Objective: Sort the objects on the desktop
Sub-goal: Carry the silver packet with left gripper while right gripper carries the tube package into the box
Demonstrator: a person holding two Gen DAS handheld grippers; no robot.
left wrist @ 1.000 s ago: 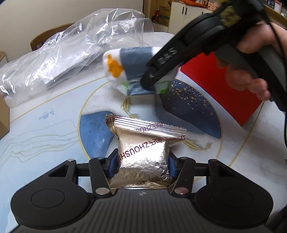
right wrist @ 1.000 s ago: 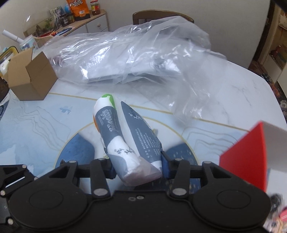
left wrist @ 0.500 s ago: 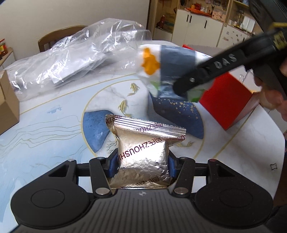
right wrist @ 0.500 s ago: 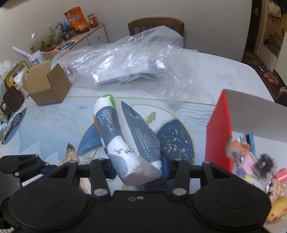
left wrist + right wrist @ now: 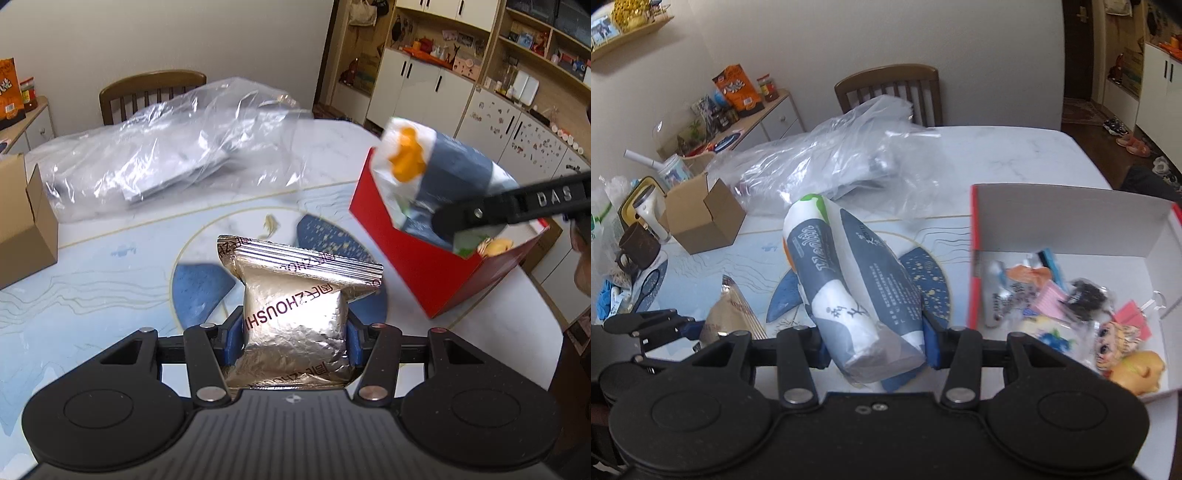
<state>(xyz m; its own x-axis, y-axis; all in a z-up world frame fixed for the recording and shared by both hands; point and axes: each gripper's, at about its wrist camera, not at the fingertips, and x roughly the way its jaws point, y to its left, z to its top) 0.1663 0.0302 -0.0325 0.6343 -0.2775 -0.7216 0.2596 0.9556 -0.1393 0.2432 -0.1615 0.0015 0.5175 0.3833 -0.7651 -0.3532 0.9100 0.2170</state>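
Note:
My left gripper [image 5: 293,332] is shut on a silver foil snack packet [image 5: 295,314], held above the patterned table [image 5: 110,295]. My right gripper [image 5: 873,341] is shut on a grey-and-white soft pack [image 5: 849,280] with green and orange print. The left wrist view shows that pack [image 5: 443,173] raised over the near corner of the red box [image 5: 406,251]. In the right wrist view the red box [image 5: 1071,214] lies open to the right, white inside, with several small toys and packets in it. The left gripper [image 5: 694,328] with the foil packet [image 5: 727,317] appears at lower left there.
A large crumpled clear plastic bag [image 5: 166,155] covers the far side of the table. A brown cardboard box [image 5: 701,218] stands at the left, with a dark mug [image 5: 637,245] and clutter beyond it. A wooden chair [image 5: 890,92] sits behind the table.
Both grippers have risen with their loads. The right gripper carried the soft pack to the right, from over the table's middle to the red box, whose contents are now in view.

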